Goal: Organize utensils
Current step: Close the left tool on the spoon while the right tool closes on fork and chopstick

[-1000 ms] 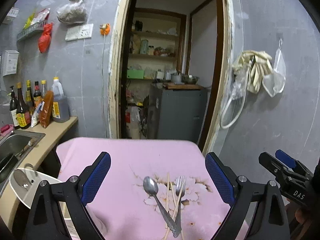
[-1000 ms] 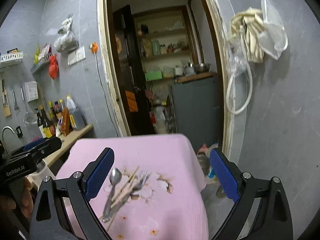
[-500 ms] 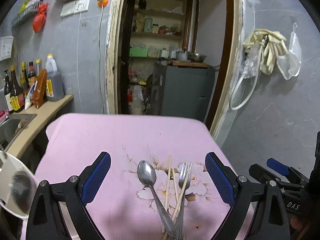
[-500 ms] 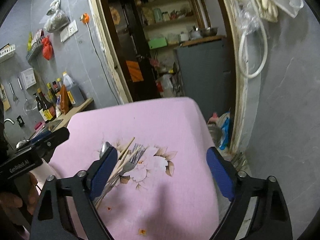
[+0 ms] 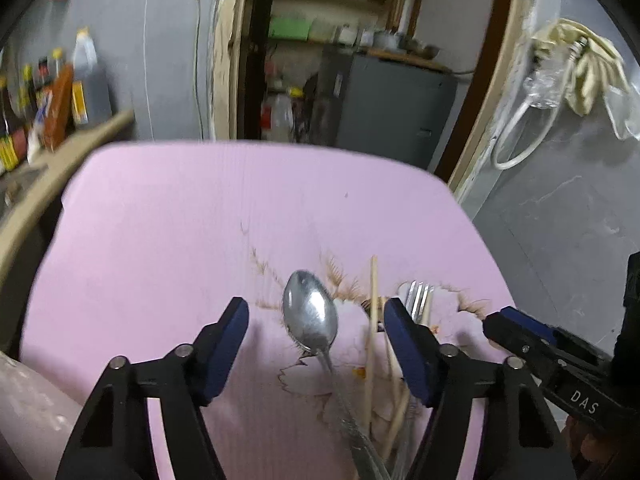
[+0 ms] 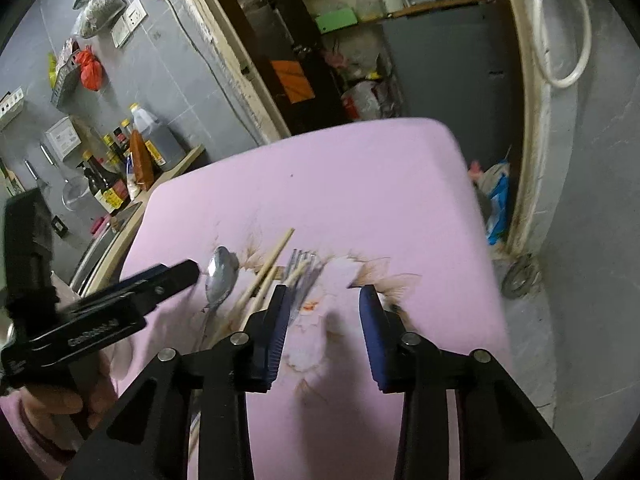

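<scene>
A metal spoon (image 5: 311, 316), a metal fork (image 5: 418, 300) and wooden chopsticks (image 5: 373, 312) lie crossed in a pile on a pink flowered cloth (image 5: 180, 240). My left gripper (image 5: 316, 320) is open and low over the cloth, its jaws either side of the spoon bowl. My right gripper (image 6: 325, 304) is open just right of the pile, its left finger (image 6: 276, 320) beside the fork (image 6: 302, 270). The spoon (image 6: 220, 276) and chopsticks (image 6: 268, 268) show there too. Each gripper shows in the other's view: the right one (image 5: 560, 360), the left one (image 6: 120, 300).
A counter (image 5: 80, 136) with sauce bottles (image 6: 116, 164) and a sink stands to the left. An open doorway (image 5: 340, 60) with a grey cabinet lies behind the table. A grey wall (image 5: 580, 200) with hanging gloves is to the right.
Both grippers have dropped and moved forward toward the utensil pile. Both jaws have narrowed, though they are still open. The utensils have not moved.
</scene>
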`<state>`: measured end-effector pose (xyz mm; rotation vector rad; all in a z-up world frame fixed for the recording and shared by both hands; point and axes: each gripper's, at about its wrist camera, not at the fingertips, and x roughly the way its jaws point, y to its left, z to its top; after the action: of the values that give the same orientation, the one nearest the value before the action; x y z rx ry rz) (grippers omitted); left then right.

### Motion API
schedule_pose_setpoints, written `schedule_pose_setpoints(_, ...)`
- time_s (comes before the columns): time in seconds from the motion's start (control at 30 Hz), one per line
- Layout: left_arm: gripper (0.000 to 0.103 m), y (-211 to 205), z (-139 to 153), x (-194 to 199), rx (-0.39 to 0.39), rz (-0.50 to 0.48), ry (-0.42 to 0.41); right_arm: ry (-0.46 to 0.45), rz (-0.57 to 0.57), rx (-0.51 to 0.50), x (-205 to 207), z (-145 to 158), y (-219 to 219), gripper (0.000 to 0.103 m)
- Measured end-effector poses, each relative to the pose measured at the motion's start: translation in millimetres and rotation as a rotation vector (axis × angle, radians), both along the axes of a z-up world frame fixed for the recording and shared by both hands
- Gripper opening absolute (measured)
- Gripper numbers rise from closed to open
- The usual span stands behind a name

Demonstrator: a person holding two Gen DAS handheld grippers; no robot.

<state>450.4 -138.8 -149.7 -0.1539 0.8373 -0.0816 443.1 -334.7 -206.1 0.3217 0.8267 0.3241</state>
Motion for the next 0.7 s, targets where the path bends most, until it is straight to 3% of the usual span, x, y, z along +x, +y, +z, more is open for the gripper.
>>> schedule_pose_setpoints(0.13,0.059,13.8,-15.5,12.9,-0.070,0.008,0.069,0.027,0.016,0.025,11.4,-5.9,12.6,0.029)
schedule_pose_setpoints(0.4,0.049,28.0,-33.2,28.0,-0.149,-0.003,0.123,0.086,0.001,0.048,27.7,-14.5,30.7,0.029)
schedule_pose_setpoints(0.7,0.034,24.8,-34.7,37.4,-0.170,-0.061,0.128,0.160,-0.017,0.014,35.2,-21.6,47.4,0.025)
